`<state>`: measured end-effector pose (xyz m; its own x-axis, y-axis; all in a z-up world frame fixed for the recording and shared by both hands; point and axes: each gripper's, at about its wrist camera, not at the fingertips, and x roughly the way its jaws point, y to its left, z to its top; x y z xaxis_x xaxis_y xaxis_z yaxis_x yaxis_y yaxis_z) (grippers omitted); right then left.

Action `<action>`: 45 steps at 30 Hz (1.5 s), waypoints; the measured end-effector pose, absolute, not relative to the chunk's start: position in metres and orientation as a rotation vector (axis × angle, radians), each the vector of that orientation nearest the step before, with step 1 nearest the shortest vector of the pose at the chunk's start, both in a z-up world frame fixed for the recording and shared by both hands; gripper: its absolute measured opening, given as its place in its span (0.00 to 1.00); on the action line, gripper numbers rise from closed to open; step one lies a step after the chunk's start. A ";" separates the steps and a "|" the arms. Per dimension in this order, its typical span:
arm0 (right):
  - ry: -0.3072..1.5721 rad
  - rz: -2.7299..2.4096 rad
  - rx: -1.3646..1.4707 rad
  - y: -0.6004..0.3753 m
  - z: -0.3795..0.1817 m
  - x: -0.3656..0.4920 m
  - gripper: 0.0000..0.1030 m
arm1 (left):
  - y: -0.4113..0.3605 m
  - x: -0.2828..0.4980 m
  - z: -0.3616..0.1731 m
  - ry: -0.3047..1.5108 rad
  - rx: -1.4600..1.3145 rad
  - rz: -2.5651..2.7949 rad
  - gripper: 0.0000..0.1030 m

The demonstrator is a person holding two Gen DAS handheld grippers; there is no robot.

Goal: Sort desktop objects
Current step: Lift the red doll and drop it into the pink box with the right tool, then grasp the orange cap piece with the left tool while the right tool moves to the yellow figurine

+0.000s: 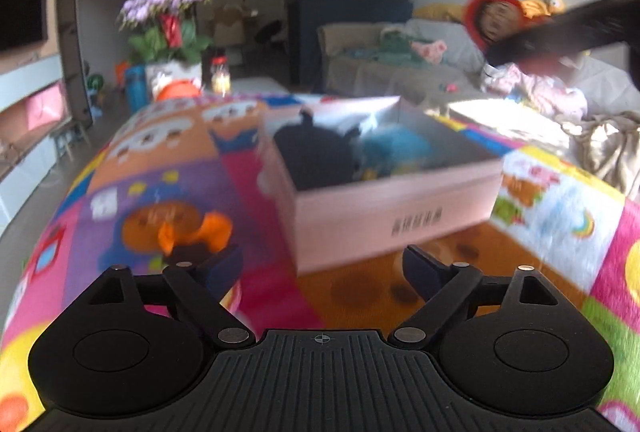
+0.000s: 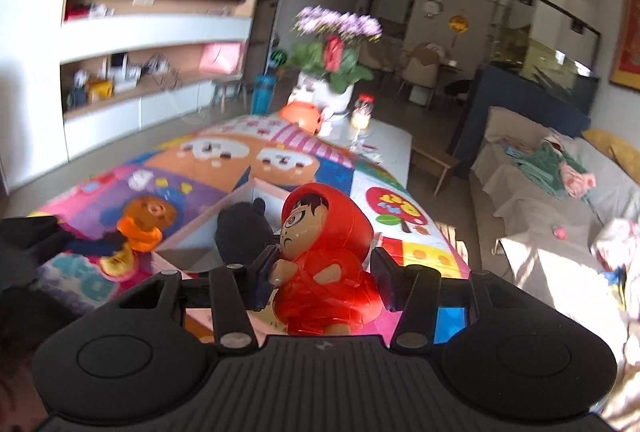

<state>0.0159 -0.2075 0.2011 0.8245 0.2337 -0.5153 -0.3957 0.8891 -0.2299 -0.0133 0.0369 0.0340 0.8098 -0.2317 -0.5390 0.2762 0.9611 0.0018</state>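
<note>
Though blurred, pink box [image 1: 394,209] bears print

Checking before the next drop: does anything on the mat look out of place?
Yes: an orange bear toy lies loose on the mat, left of the pink box, unsorted. The right gripper holds the red figure; the left gripper is open.

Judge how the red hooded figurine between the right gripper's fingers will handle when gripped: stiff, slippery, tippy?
The red hooded figurine looks like glossy, translucent hard plastic, so probably stiff and fairly light. Its rounded, shiny body may slip against the flat fingers of the right gripper. The big head over a narrower base suggests that it could tip when set down.
</note>
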 end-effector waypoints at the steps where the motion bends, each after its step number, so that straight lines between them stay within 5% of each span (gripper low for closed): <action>1: 0.506 0.349 -0.358 -0.200 0.195 0.027 0.48 | 0.041 -0.017 0.030 0.573 0.072 -0.263 0.91; 11: 0.591 0.436 -0.240 -0.178 0.174 0.072 0.63 | 0.073 -0.032 0.020 0.569 0.053 -0.185 0.97; 21: 0.640 0.503 -0.232 -0.158 0.155 0.050 0.63 | 0.083 -0.033 0.019 0.566 -0.002 -0.132 0.97; 25: 0.568 0.585 -0.315 -0.113 0.143 0.029 0.55 | 0.107 -0.035 0.027 0.553 -0.013 -0.014 0.97; 36: 0.604 0.636 -0.342 -0.003 0.085 0.015 0.57 | 0.176 -0.044 0.050 0.509 -0.086 0.197 0.98; 39: 0.619 0.607 -0.345 0.005 0.078 0.020 0.39 | 0.171 -0.043 0.050 0.514 -0.069 0.171 0.98; 45: 0.633 0.643 -0.317 -0.039 0.086 0.001 0.38 | 0.154 -0.035 0.047 0.532 -0.052 0.105 0.98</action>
<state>0.0009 -0.0390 0.0862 0.6232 0.4566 -0.6349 -0.6421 0.7622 -0.0821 -0.0347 0.1537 0.0469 0.8568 0.0865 -0.5084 -0.1132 0.9933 -0.0218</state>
